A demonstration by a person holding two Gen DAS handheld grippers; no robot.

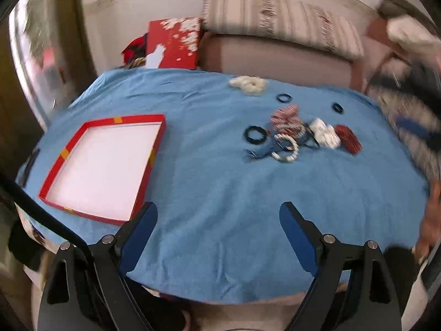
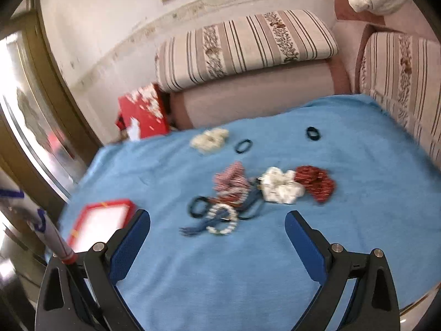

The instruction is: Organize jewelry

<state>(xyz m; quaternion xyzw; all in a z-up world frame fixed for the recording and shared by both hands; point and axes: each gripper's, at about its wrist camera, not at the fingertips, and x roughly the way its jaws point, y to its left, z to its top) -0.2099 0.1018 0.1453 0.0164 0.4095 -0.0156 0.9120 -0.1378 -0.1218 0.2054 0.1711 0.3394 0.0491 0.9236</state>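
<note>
A pile of jewelry and hair ties lies on the blue cloth (image 1: 209, 187): a beaded bracelet (image 1: 285, 149), a black ring (image 1: 255, 134), a white scrunchie (image 1: 323, 133), a red scrunchie (image 1: 348, 138) and a striped scrunchie (image 1: 285, 118). An empty red-rimmed tray (image 1: 158, 149) lies at the left. My left gripper (image 1: 217, 220) is open and empty above the cloth's near edge. My right gripper (image 2: 217, 226) is open and empty, just short of the bracelet (image 2: 222, 222). The tray (image 2: 132, 205) shows at the left in the right wrist view.
A cream scrunchie (image 1: 248, 84) and two black hair ties (image 1: 284, 98) (image 1: 337, 107) lie farther back. A red box (image 1: 173, 44) stands behind the table beside a striped sofa (image 2: 248, 41). A person's arm (image 1: 408, 104) shows at the right.
</note>
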